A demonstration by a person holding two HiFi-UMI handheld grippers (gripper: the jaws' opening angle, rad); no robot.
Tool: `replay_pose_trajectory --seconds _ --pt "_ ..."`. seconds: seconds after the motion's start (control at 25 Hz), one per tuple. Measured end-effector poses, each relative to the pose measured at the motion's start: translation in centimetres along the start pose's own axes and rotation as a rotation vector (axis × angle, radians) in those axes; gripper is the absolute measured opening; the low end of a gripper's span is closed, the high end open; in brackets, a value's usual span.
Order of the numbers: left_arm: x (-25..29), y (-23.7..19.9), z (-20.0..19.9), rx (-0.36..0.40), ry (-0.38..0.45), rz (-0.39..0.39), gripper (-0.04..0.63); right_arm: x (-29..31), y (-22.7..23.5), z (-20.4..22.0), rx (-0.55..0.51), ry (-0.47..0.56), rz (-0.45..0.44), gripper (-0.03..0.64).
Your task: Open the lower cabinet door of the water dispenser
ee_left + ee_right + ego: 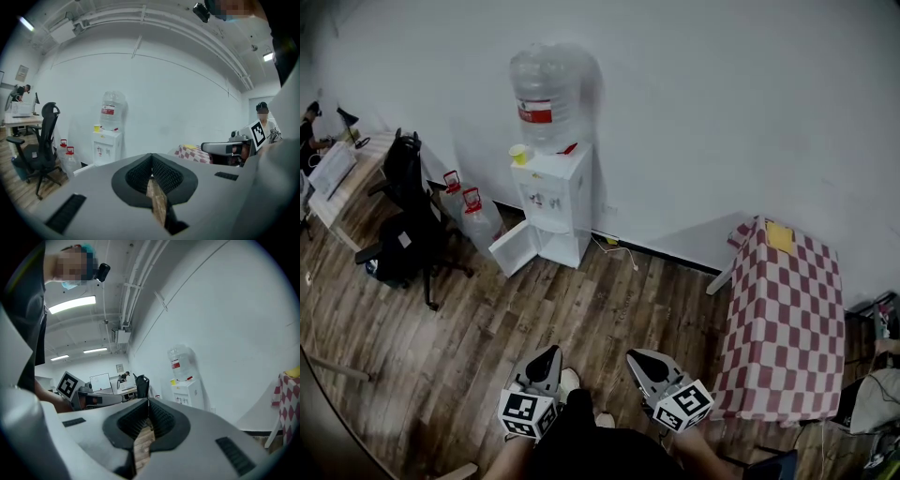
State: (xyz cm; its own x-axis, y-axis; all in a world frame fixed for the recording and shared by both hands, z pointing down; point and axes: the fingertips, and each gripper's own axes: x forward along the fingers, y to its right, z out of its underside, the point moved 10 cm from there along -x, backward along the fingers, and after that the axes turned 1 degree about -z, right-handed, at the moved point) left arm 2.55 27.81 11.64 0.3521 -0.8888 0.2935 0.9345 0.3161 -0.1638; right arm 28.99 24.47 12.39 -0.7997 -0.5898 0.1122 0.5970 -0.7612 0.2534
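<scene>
Closest to the camera, at the bottom of the head view, a person holds two grippers side by side above a wood floor [609,300]. The left gripper [553,352] has its jaws pressed together with nothing between them. The right gripper [634,355] is the same, jaws together and empty. Each carries a marker cube. Both point across the room, well apart from everything ahead.

To the right stands a table [783,319] under a red-and-white checked cloth, with a yellow item on its far corner. To the left is a black office chair [405,220], and beyond it a desk [337,183].

Farthest off, against the white wall [722,103], is the white dispenser [555,197], with a large clear bottle [546,94] on top and a yellow cup [517,153] beside the bottle. Its lower door [514,247] stands swung open to the left. Two jugs [473,214] with red caps sit on the floor just left of it.
</scene>
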Motion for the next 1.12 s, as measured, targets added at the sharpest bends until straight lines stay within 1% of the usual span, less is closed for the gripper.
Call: replay_pose_trajectory --seconds 0.2,0.36,0.52,0.72,1.12 --pt "-3.0 2.0 0.5 0.031 0.002 -0.024 0.014 -2.2 -1.5 1.0 0.016 0.021 -0.022 0.023" --pt "-4.6 2.2 -0.3 0.078 0.012 -0.037 0.014 -2.9 -2.5 0.8 0.007 0.048 -0.042 0.024" --pt "-5.2 1.8 -1.4 0.091 0.049 -0.048 0.014 -2.7 -3.3 0.4 -0.006 0.063 -0.050 0.023" --pt "-6.9 0.1 -0.8 0.072 0.056 -0.056 0.014 -1.7 -4.7 0.4 -0.020 0.065 -0.046 0.023" --pt "-11.9 -5.7 0.1 0.049 0.042 -0.041 0.014 1.0 -9.5 1.5 -0.012 0.068 0.035 0.023"
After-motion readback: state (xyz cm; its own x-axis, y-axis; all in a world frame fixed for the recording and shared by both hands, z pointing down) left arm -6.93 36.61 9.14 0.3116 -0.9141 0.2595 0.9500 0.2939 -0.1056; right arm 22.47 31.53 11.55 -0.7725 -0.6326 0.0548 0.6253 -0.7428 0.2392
